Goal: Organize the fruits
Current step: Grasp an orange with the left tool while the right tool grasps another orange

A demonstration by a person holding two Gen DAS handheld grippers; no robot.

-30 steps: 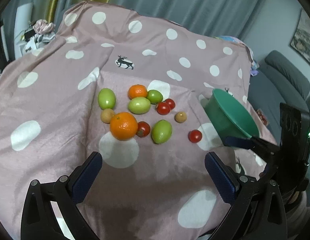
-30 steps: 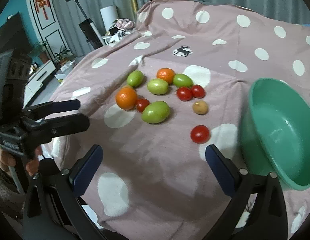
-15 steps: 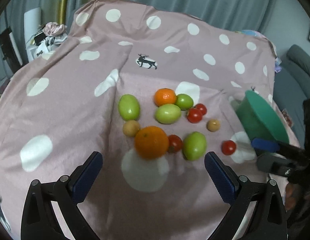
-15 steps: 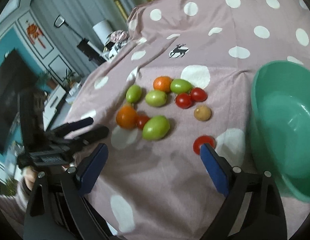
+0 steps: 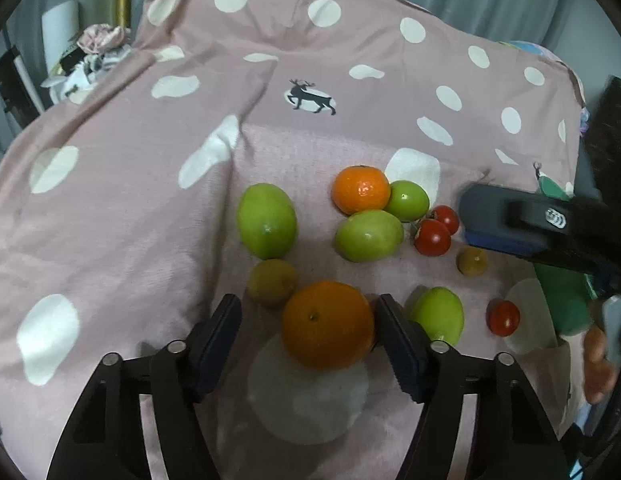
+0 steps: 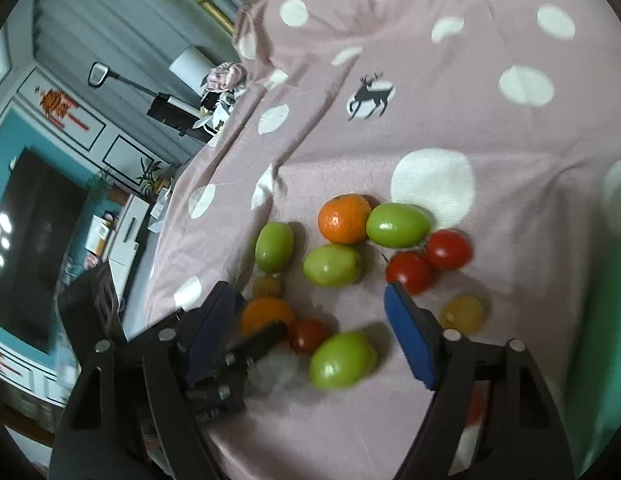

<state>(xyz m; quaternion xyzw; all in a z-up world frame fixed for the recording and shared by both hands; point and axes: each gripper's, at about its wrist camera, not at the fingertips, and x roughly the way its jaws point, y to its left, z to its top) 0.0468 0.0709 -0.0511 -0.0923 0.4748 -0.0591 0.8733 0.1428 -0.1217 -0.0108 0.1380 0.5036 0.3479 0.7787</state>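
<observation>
Left wrist view: the left gripper [image 5: 306,328] has just been closing and is set around the big orange [image 5: 327,325] on the spotted cloth [image 5: 130,200]. The right pad looks to be touching the peel, a gap is left at the other, so nothing is clamped yet. The orange would be judged firm, round and a bit rolly, best taken across its widest middle

Right wrist view: the right gripper [image 6: 310,326], also just closing, is held apart above the green fruit [image 6: 342,358], nothing gripped. A smooth, slippery skin is likely, so a gentle squeeze at the middle is advised
</observation>
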